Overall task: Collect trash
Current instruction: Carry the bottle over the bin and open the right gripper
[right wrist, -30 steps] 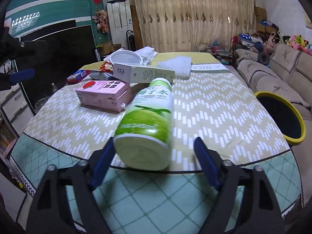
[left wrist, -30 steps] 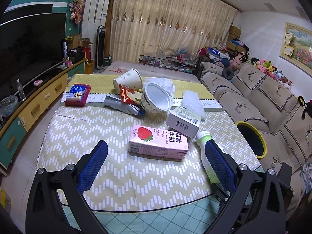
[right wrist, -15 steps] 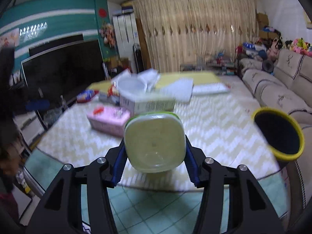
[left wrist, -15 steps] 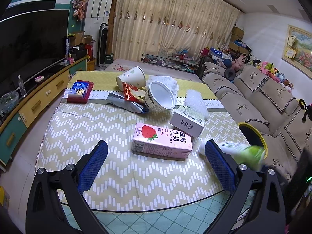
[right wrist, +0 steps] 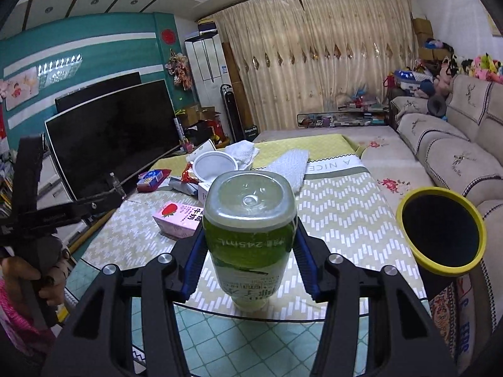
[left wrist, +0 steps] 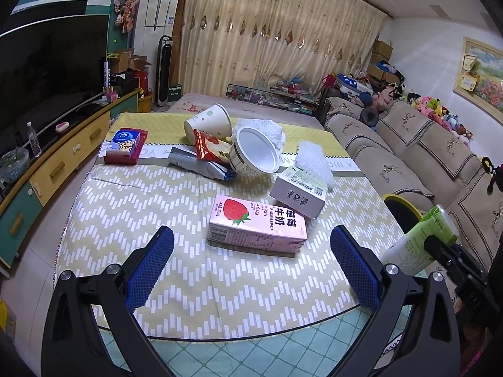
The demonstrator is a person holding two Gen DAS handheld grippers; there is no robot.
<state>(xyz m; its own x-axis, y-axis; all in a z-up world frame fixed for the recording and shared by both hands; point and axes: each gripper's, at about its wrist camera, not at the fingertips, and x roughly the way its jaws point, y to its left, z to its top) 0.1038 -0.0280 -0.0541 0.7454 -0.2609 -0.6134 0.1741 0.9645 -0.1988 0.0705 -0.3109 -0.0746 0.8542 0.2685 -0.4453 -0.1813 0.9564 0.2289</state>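
gripping green bottle (right wrist: 248, 220) base-out in our right gripper (right wrist: 248, 245), clear of table (right wrist: 339, 216), so it can tip into yellow-rimmed bin (right wrist: 440, 235) at right. left gripper (left wrist: 251, 267) spread empty near pink carton (left wrist: 256, 226).

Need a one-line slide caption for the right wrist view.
Right claw shut on a green bottle, lifted off the table, yellow-rimmed bin to its right.
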